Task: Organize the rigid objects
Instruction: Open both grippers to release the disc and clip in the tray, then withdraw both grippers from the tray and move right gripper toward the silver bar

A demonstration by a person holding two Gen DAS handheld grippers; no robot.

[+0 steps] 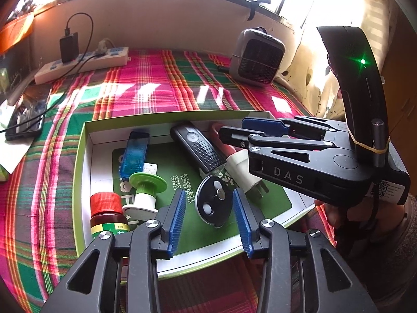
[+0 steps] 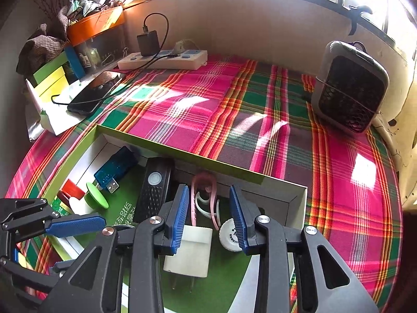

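Note:
An open green-rimmed box on the plaid cloth holds the small objects. My left gripper is open, and a black oval key fob lies between its blue pads without touching them. Around the fob lie a blue USB adapter, a black remote, a white plug charger, a green-and-white spool and a red-capped bottle. My right gripper is open over the box's right end, above the charger, a pink clip and a white round case.
A power strip with a black adapter plugged in, a cabled phone and stacked boxes stand at the back left. A small grey heater stands at the back right. The wall and window sill close off the far side.

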